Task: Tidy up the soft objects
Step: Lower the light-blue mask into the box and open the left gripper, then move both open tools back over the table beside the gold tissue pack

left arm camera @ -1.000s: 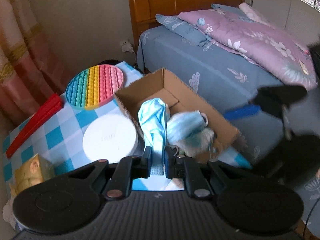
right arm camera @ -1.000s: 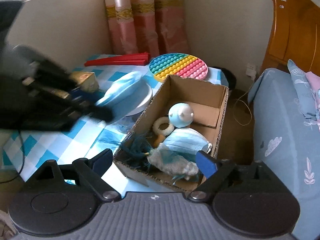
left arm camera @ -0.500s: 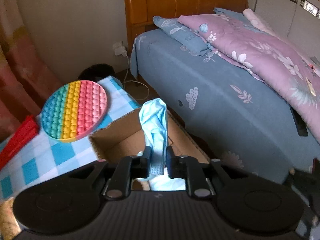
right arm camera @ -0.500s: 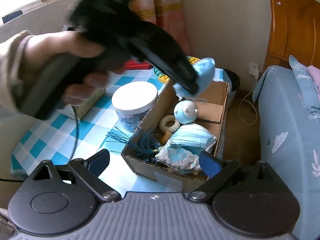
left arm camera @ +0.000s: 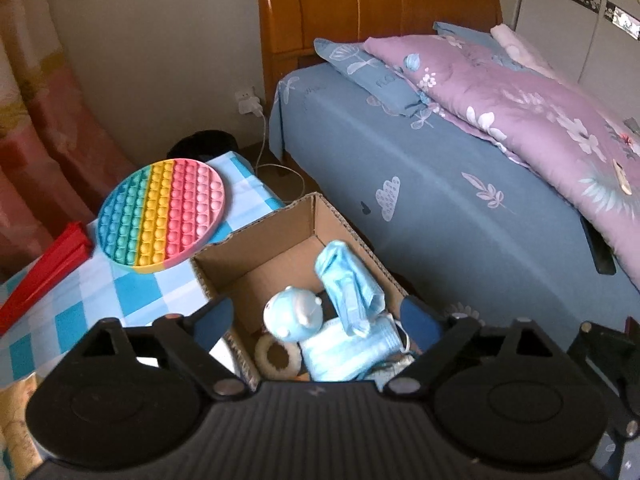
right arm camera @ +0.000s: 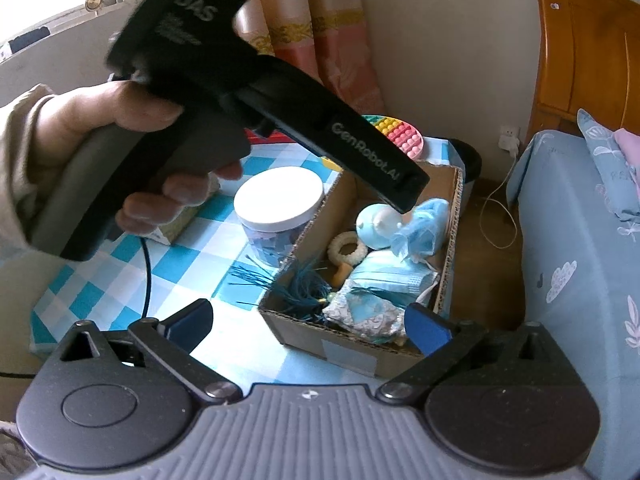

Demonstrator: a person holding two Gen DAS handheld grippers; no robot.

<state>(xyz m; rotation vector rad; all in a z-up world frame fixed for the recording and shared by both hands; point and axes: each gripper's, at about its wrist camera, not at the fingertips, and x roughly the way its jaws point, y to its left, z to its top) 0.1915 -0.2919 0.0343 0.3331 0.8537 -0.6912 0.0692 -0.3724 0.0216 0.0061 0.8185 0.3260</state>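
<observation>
The crumpled light-blue face mask [left arm camera: 349,286] lies inside the open cardboard box [left arm camera: 256,252], leaning against the box's right wall, with its lower end resting on a flat folded mask [left arm camera: 348,354]. In the right wrist view the same crumpled mask [right arm camera: 424,226] sits toward the far end of the box [right arm camera: 450,248], just below the tip of the left gripper [right arm camera: 404,196]. No finger touches it.

Other box contents: a round pale-blue toy [left arm camera: 294,316] just left of the crumpled mask, a white ring [left arm camera: 276,356] near it, a teal tassel [right arm camera: 300,290] over the box's left wall, and a patterned fabric pouch [right arm camera: 366,314] at the near end.

The left gripper [left arm camera: 316,320] hovers above the box with its blue-padded fingers [left arm camera: 214,320] spread wide apart, holding nothing. The right wrist view shows the person's hand [right arm camera: 120,152] around its handle.

The right gripper [right arm camera: 310,324] is at the box's near end, its fingers [right arm camera: 426,330] likewise spread wide and empty.

The box stands on a blue-and-white checked tablecloth [left arm camera: 120,292]. A white-lidded jar [right arm camera: 278,208] stands just left of the box. A round rainbow pop-it mat [left arm camera: 162,216] lies at the far left, with a red strip [left arm camera: 44,276] beside it. A bed with a blue sheet [left arm camera: 460,200] and a purple floral quilt [left arm camera: 520,108] stands to the right.
</observation>
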